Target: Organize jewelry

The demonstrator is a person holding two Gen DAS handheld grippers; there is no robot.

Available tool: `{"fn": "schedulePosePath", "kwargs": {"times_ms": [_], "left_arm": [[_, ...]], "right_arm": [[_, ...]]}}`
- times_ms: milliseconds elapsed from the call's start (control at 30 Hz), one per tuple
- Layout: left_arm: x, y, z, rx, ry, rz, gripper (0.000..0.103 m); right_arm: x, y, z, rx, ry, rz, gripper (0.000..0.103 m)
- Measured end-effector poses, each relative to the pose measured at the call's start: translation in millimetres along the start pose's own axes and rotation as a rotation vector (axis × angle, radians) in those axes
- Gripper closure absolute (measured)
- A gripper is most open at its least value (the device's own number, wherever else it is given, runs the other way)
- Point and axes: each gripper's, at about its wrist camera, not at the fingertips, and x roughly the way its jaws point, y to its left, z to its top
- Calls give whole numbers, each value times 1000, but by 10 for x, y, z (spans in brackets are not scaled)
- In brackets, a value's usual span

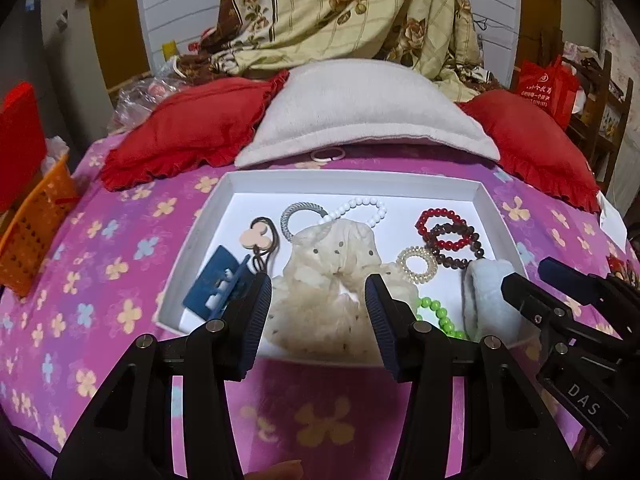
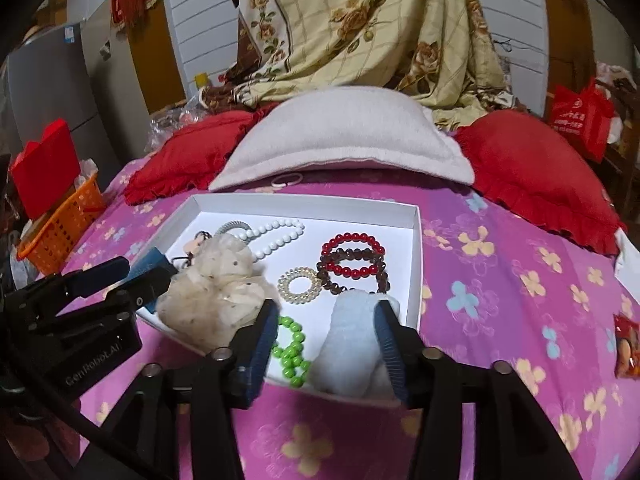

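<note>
A white tray [image 1: 352, 178] lies on the pink flowered bed, also in the right wrist view [image 2: 416, 240]. It holds a cream scrunchie [image 1: 320, 276], blue claw clip [image 1: 216, 284], white bead bracelet [image 1: 360, 208], red bead bracelet [image 1: 440, 228], brown bead bracelet [image 1: 460, 256], clear coil tie [image 1: 418, 264], green beads [image 1: 440, 316] and a pale blue fuzzy scrunchie [image 1: 488, 292]. My left gripper [image 1: 318, 290] is open, its fingers either side of the cream scrunchie [image 2: 216, 292]. My right gripper [image 2: 328, 316] is open, over the green beads [image 2: 292, 348] and fuzzy scrunchie [image 2: 352, 344].
A grey pillow [image 1: 360, 112] and two red cushions [image 1: 192, 128] lie behind the tray. A pink ring [image 1: 328, 155] rests by the pillow. An orange basket [image 1: 36, 224] stands at the bed's left. A red bag [image 1: 548, 88] hangs at the right.
</note>
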Motion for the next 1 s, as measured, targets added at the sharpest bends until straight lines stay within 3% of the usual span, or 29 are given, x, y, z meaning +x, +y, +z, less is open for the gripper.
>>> {"fn": "schedulePosePath", "kwargs": {"times_ms": [33,67,400,1000], "left_arm": [[-58,1,-12,0,-11,5,55],[-121,5,-23,-3,-23,8,55],[-522,93,-148,-35,-73,23,55],[-845,238,-377,-68,-104,43,55]], "right_arm": [[-72,29,-19,4,-11,-7,35],[-113,49,-26,2,-19,-13,32],[-497,209,-132,-8,-59,-42,32],[-689,343,-261,-23,-47,-47,31]]}}
